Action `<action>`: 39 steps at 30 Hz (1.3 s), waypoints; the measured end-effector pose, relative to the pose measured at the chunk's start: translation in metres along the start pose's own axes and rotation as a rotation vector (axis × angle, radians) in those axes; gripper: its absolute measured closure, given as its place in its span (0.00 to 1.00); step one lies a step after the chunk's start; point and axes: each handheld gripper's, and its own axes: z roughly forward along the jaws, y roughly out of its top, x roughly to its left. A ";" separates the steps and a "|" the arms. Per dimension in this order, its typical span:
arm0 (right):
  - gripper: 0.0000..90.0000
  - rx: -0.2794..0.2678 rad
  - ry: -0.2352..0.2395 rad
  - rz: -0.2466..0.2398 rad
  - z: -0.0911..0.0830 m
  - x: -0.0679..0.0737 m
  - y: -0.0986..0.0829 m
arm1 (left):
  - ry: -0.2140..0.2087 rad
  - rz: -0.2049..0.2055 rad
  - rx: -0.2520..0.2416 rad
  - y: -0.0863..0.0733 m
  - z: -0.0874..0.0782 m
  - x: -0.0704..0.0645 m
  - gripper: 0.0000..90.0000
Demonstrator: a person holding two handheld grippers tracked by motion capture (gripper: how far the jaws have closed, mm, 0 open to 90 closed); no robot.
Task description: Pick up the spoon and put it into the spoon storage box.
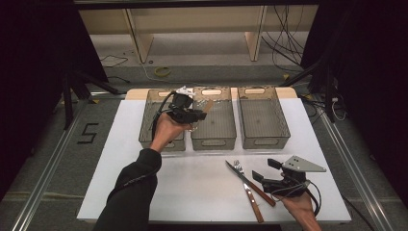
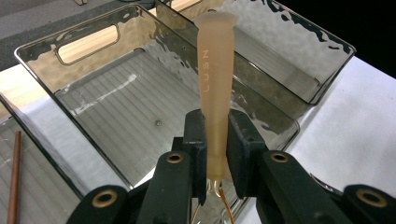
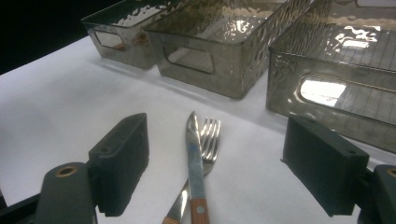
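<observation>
Left gripper (image 2: 217,154) is raised over the three smoky plastic bins at the far side of the white table (image 1: 144,192), above the boundary between the left bin (image 1: 149,130) and the middle bin (image 2: 116,116). Its jaws are clamped on a pale tan utensil handle (image 2: 215,84) (embossed lettering visible in the left gripper view), which stands up past the fingertips; a thin copper-coloured metal part hangs below the jaws. A slim brown stick (image 2: 14,177) lies in the left bin. Right gripper (image 3: 233,168) rests low at the near right, jaws spread wide, holding nothing. A wooden-handled knife (image 3: 195,163) and fork (image 3: 209,140) lie crossed on the table directly between and just beyond its fingertips. The right bin (image 1: 262,118) sits farther off.
</observation>
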 end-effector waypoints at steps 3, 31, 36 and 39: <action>0.26 -0.001 0.001 -0.001 0.000 0.000 0.000 | 0.003 0.007 0.002 0.002 0.003 0.000 0.87; 0.26 -0.001 0.005 -0.002 -0.001 0.000 0.000 | 0.026 -0.056 0.011 -0.003 0.033 0.005 0.87; 0.26 0.000 0.006 -0.001 0.000 0.000 0.000 | 0.027 -0.082 0.005 -0.008 0.034 0.010 0.86; 0.26 0.000 0.006 -0.001 0.000 0.000 0.000 | 0.025 -0.087 0.003 -0.009 0.035 0.010 0.86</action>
